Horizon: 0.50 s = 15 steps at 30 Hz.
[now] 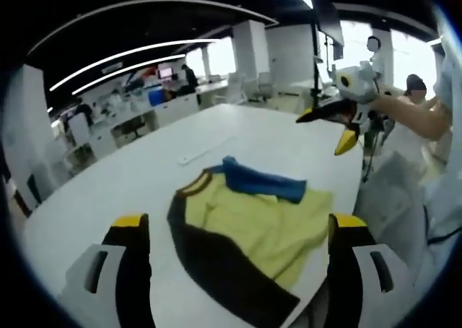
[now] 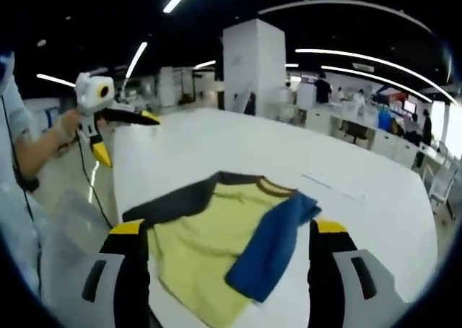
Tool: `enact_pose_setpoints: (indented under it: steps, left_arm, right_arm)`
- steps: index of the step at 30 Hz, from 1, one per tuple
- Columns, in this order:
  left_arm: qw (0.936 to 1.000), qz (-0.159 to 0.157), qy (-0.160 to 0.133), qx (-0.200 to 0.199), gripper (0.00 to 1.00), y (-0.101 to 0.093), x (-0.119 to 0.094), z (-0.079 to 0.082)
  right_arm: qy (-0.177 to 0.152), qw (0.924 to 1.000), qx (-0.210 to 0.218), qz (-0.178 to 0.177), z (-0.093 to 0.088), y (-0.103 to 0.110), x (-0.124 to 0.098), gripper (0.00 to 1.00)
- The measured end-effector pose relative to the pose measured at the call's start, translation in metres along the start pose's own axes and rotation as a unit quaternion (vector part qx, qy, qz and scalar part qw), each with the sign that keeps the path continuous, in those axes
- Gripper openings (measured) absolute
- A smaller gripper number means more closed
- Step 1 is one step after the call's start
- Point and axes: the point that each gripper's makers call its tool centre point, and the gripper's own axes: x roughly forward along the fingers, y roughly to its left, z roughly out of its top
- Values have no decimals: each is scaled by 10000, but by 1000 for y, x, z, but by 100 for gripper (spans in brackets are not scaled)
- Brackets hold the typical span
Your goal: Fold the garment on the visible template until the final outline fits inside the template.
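Observation:
A yellow shirt (image 1: 267, 227) (image 2: 191, 252) lies flat on the white table (image 1: 108, 191) (image 2: 231, 140). Its blue sleeve (image 1: 263, 181) (image 2: 271, 245) is folded across the body, and its dark sleeve (image 1: 216, 263) (image 2: 170, 204) lies along one side. My left gripper (image 1: 238, 223) is open above the near edge of the shirt, holding nothing; it also appears as the left gripper (image 2: 126, 139) at the upper left. My right gripper (image 2: 229, 227) is open above the shirt from the opposite side, and seen as the right gripper (image 1: 325, 131) it hangs open over the table's edge.
A thin white strip (image 1: 202, 153) (image 2: 332, 186) lies on the table beyond the shirt. A person's arm (image 1: 411, 115) holds the right gripper. Desks, chairs, a white pillar (image 2: 253, 68) and people stand in the office behind.

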Motion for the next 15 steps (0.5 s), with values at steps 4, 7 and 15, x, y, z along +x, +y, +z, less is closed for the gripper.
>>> enact_pose_setpoints:
  steps: [4,7,15]
  left_arm:
    - [10000,-19,-3,-6,99,-4,-2,-1]
    - [10000,21,-38,-47,99,-3,-3,-1]
    - [9999,-38,-35,-96,99,-10,-5,-3]
  right_arm:
    - [24,9999,89,-66,-7,-7,3,88]
    - [87,9999,82,-92,-13,-9,5,84]
    - [191,9997,106,-86,-31,-17,10,71]
